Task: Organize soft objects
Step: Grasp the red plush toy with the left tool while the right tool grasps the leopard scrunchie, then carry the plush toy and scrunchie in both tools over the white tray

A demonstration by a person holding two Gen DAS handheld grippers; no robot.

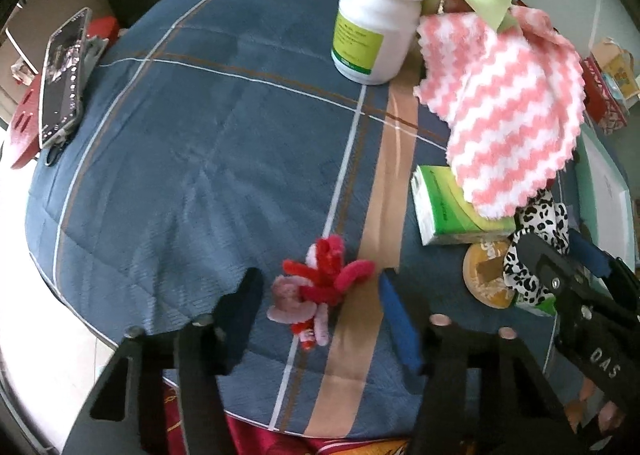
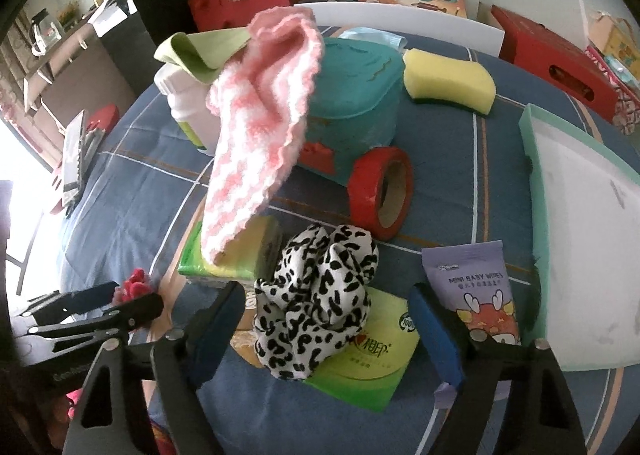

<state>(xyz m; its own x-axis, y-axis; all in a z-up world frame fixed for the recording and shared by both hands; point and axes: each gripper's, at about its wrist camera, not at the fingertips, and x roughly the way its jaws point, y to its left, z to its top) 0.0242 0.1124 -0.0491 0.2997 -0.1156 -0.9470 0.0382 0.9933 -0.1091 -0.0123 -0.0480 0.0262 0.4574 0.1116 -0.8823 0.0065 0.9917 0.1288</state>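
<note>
A red and pink fuzzy pipe-cleaner flower lies on the blue checked cloth. My left gripper points down over it, open, one finger on each side and neither pad touching it. A black-and-white spotted scrunchie rests on a green tissue pack. My right gripper straddles the scrunchie, open, with a gap at the right pad. A pink-and-white striped cloth and a light green cloth hang over a teal box. A yellow sponge lies behind it.
A white pill bottle stands by the cloths. A red tape roll, a baby-wipes pack and a teal-rimmed tray lie to the right. A phone on a red stand sits at the left edge. Red boxes stand behind.
</note>
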